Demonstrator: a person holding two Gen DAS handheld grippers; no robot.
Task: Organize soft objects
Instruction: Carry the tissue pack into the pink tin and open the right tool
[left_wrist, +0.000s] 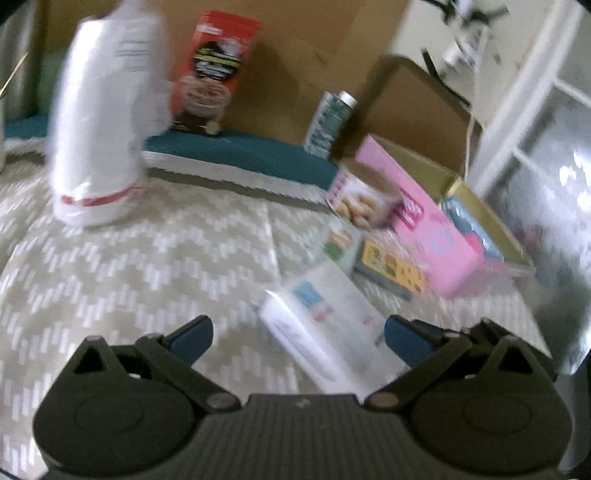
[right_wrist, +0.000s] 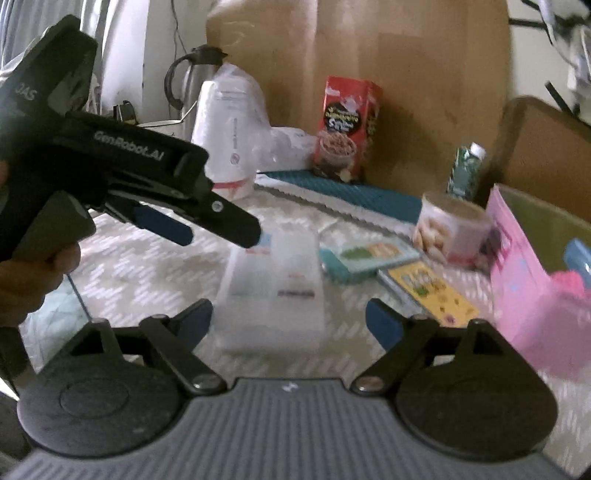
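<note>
Tissue pack (right_wrist: 271, 291) blurred, label unreadable

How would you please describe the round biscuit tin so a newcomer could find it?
Start at the pink box on the right of the table. The tin sits just left of it, behind the flat yellow packet. It is the only short round container, with biscuits pictured on it.

Ahead of the jaws, print on the white pack (right_wrist: 271, 291) blurs beyond reading. The pink box (right_wrist: 535, 295), off to their right, is cut by the edge.
</note>
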